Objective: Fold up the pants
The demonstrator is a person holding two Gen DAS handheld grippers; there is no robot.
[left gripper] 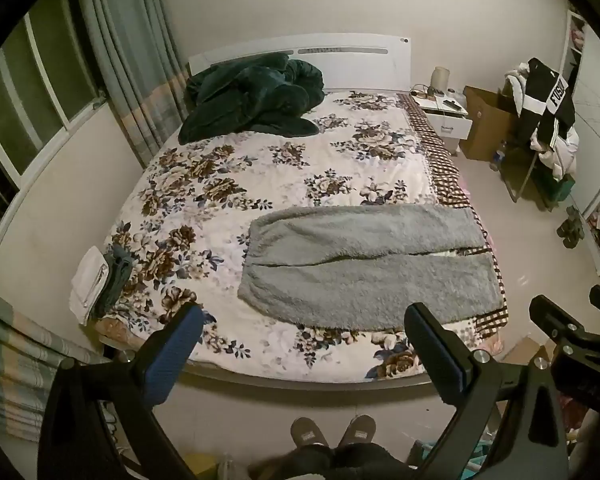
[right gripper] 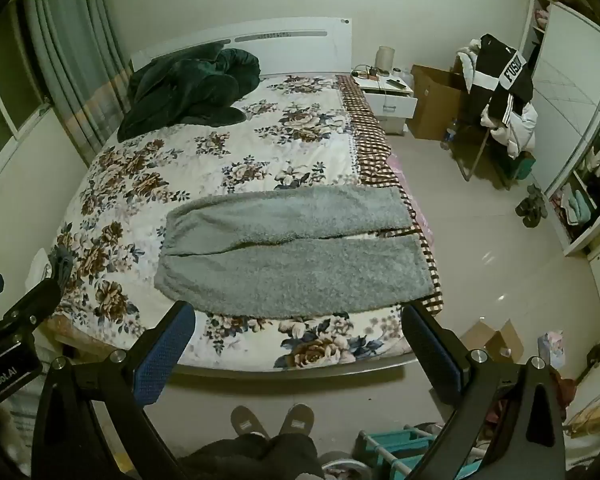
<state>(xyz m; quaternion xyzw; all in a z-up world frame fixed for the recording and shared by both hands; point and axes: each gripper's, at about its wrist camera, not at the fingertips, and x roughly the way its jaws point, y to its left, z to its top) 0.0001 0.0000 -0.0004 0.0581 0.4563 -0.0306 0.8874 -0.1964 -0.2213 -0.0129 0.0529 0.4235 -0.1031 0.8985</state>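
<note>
Ahead of the jaws, a bed [left gripper: 228, 184] under a floral cover. Far beyond them, by the white headboard [left gripper: 300, 54], a crumpled dark green blanket [left gripper: 252, 100]. Off to the left, at the bed's edge, folded white and grey-blue cloths [left gripper: 100, 280]. Further right, a white nightstand [left gripper: 448, 114], a cardboard box [left gripper: 482, 124] and a chair heaped with clothes [left gripper: 548, 120]. Below the jaws, two slippered feet [left gripper: 332, 434] on pale floor.
</note>
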